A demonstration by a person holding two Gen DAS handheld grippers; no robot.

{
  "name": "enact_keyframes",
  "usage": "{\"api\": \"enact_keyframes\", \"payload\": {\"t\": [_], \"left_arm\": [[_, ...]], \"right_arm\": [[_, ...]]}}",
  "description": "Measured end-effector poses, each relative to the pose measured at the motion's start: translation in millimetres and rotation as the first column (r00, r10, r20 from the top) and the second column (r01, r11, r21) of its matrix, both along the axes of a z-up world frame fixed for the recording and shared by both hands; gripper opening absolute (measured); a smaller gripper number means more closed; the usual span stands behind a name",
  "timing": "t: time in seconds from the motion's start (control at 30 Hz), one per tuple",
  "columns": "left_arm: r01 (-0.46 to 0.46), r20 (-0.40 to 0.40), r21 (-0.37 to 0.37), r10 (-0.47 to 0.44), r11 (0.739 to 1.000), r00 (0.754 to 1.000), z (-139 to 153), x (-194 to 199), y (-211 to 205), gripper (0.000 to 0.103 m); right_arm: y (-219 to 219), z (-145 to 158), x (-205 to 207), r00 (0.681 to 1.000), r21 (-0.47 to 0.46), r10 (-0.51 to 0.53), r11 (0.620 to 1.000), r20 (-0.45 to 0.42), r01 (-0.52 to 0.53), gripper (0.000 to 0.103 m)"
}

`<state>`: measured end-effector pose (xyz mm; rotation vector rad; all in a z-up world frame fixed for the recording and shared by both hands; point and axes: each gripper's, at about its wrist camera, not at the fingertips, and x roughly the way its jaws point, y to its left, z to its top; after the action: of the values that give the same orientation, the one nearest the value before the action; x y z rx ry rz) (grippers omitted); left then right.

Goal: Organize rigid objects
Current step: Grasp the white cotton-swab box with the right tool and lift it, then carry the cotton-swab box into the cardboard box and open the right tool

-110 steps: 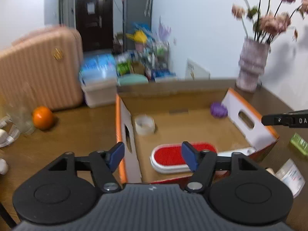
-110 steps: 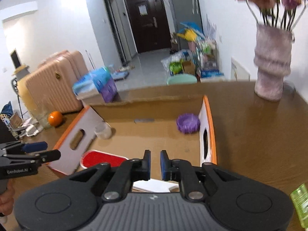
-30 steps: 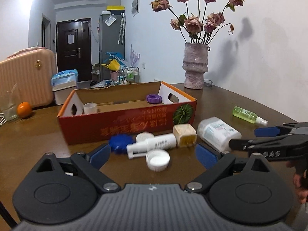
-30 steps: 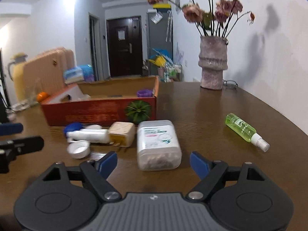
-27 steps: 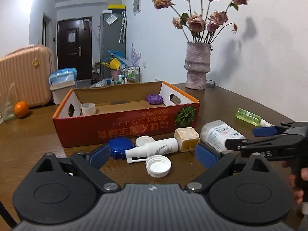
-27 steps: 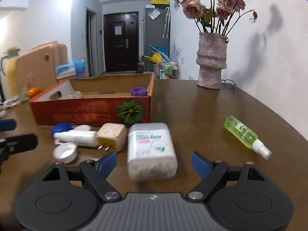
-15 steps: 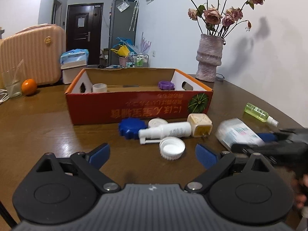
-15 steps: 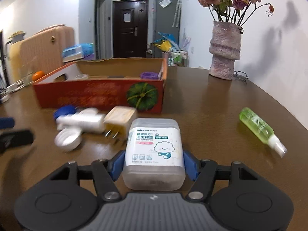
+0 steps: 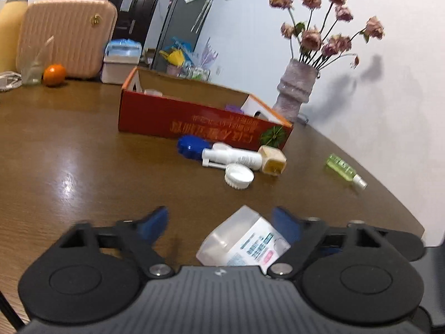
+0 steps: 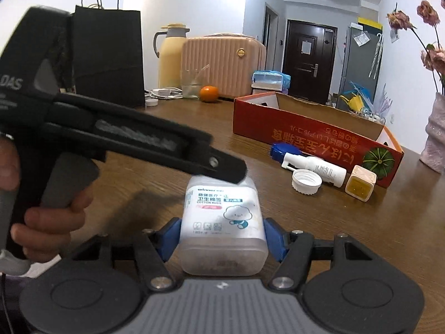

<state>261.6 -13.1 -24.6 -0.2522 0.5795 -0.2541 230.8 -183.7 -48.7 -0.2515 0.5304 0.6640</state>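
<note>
The right gripper (image 10: 221,236) squeezes the cotton bud box (image 10: 222,222); the left gripper (image 9: 219,224) is closing, seemingly not gripping yet. Most things still lie outside the red box (image 9: 200,122).

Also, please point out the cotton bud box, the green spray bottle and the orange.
cotton bud box (image 10: 222,222), right wrist view, on its printed label
green spray bottle (image 9: 341,166), left wrist view, on its body
orange (image 10: 209,93), right wrist view, on its middle

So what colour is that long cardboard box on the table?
The cardboard box is red outside with an orange rim and a green pumpkin picture; the right wrist view shows it best.
</note>
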Motion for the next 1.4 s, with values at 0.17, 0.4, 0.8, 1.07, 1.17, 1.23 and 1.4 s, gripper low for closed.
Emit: {"api": "enact_keyframes", "payload": {"t": [0.17, 0.4, 0.8, 1.07, 1.17, 1.23, 1.4], "left_arm": [[0.056, -0.018, -0.063, -0.057, 0.996, 0.998, -4.6, -0.3, -7.5, 0.047], [0.047, -0.018, -0.053, -0.048, 0.998, 0.999, -4.2, -5.0, -12.7, 0.05], [0.074, 0.001, -0.068, -0.074, 0.995, 0.997, -5.9, -2.6, -14.4, 0.037], [0.077, 0.113, -0.028, -0.073, 0.997, 0.991, 6.3, -28.6, -16.6, 0.033], [0.085, 0.137, -0.032, -0.08, 0.996, 0.987, 13.0, -40.7, -16.2, 0.033], [0.091, 0.16, -0.038, -0.084, 0.995, 0.984, 19.3, -51.4, -15.9, 0.033], [0.104, 0.198, -0.047, -0.093, 0.993, 0.976, 32.3, -65.6, -15.7, 0.033]], "right_arm": [[-29.8, 3.3, -1.6, 0.971, -0.015, -0.238, 0.971, -0.017, 0.238, 0.072], [-75.3, 8.3, -0.4, 0.928, 0.197, -0.333, 0.911, -0.167, 0.362, 0.062], [-67.7, 2.7, 41.5, 0.918, 0.386, -0.2, 0.861, -0.342, 0.331, 0.036], [-67.5, 11.7, 24.2, 0.935, 0.382, -0.212, 0.869, -0.285, 0.313, 0.027], [-68.7, 18.4, 9.7, 0.939, 0.397, -0.212, 0.864, -0.269, 0.309, 0.027], [-68.6, 25.7, -1.2, 0.945, 0.404, -0.218, 0.863, -0.243, 0.303, 0.027], [-69.5, 44.5, -22.4, 0.956, 0.422, -0.234, 0.859, -0.179, 0.289, 0.027]]}}
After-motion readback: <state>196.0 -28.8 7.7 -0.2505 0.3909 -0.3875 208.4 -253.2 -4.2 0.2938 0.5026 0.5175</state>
